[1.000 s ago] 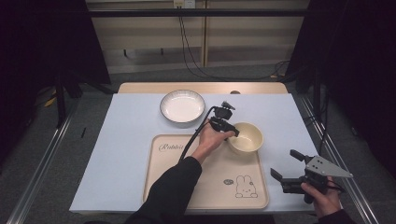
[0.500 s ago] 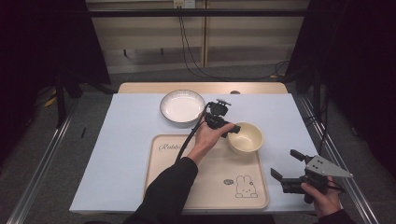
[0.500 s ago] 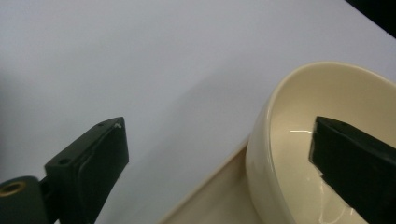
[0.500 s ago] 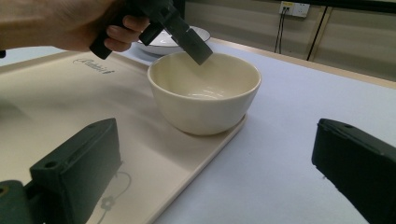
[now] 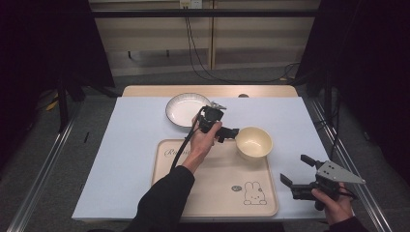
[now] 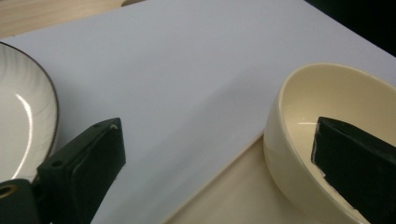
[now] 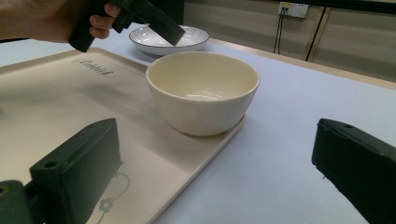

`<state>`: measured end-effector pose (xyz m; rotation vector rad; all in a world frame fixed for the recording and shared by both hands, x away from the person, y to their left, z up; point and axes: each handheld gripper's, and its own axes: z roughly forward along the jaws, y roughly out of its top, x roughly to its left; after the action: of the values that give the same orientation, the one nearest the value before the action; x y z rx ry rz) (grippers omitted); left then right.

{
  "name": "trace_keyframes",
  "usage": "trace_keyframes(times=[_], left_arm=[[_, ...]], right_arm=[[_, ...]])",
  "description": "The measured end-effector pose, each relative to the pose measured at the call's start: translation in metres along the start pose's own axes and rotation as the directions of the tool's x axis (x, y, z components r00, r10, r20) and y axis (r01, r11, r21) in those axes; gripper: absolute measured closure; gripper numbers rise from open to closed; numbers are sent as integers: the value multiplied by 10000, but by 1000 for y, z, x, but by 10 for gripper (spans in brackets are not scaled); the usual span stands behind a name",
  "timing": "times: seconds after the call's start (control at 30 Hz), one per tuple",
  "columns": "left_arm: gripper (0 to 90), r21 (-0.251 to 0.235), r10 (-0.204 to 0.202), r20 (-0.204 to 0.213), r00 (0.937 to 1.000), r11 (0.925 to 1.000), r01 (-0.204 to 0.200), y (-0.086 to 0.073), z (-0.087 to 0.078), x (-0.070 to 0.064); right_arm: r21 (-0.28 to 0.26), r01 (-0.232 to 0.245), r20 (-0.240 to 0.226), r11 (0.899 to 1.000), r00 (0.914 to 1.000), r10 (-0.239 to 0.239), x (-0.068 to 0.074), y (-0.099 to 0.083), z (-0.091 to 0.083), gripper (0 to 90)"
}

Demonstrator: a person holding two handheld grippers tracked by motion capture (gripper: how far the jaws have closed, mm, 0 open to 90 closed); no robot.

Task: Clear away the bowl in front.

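Sitting nearest, at the table's front right corner, the right gripper (image 5: 296,173) is held in a hand (image 5: 332,205), jaws spread wide w/ nothing between them, hovering over bare pale-blue cloth (image 5: 121,159) just off the tray's right edge. Tray (image 5: 212,188) is beige, rectangular w/ rounded corners and a low raised lip, matte, printed w/ a small rabbit; most of its surface is free. Cream bowl (image 5: 254,143) stands upright on the tray's far right corner, right at the lip; smooth, glossy, round, empty inside. Left gripper (image 5: 231,131) comes in from a dark-sleeved arm over the tray's far edge, jaws apart & released; in the left gripper view one black jaw is in front of the bowl's rim, the other towards the plate, contact w/ bowl can't tell. Farther back, off the tray, white plate (image 5: 187,109) w/ dark rim & ribbed inner surface lies on the cloth. Cloth to left & right far side is open. Bare wood table edge (image 5: 208,91) runs behind.
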<state>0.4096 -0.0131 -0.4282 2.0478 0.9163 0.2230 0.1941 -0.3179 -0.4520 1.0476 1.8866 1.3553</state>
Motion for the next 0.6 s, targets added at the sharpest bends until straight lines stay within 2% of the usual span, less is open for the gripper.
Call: trace_keyframes(times=[0.13, 0.2, 0.23, 0.27, 0.33, 0.37, 0.47, 0.53, 0.6], left_arm=[[27, -590, 366, -213, 9991, 9975, -378, -3, -18, 3], [27, -759, 227, -249, 9994, 9968, -246, -5, -27, 5], [25, -928, 422, -483, 9979, 9946, -465, -7, -35, 7], [26, -928, 422, -483, 9979, 9946, -465, -7, -35, 7], [24, -1266, 503, -894, 9947, 9900, -615, -10, -45, 9], [23, -1423, 495, -1074, 9930, 9877, -647, -12, -49, 11], [24, -1765, 254, -1178, 9927, 9832, -461, -16, -61, 16], [24, -1905, 252, -1321, 9909, 9804, -503, -19, -69, 19], [27, -2136, 231, -1462, 9890, 9754, -544, -21, -76, 23]], right_arm=[[-48, 71, -15, 10000, 10000, -71, -1, 0, 1, 9], [-16, 12, 4, 10000, 10000, -12, 0, 1, 2, 9], [2, 32, -26, 10000, 10000, -32, 0, 1, 2, 9], [2, 32, -26, 10000, 10000, -32, 0, 1, 2, 9], [10, 62, -39, 10000, 10000, -62, 0, 1, 3, 9], [20, 71, -78, 10000, 9999, -70, 0, 1, 3, 10], [-13, 109, -76, 9999, 9999, -109, -1, 1, 3, 10], [-13, 65, -23, 10000, 10000, -65, 0, 1, 4, 10], [90, 125, -159, 9999, 9998, -124, -1, 1, 3, 9]])
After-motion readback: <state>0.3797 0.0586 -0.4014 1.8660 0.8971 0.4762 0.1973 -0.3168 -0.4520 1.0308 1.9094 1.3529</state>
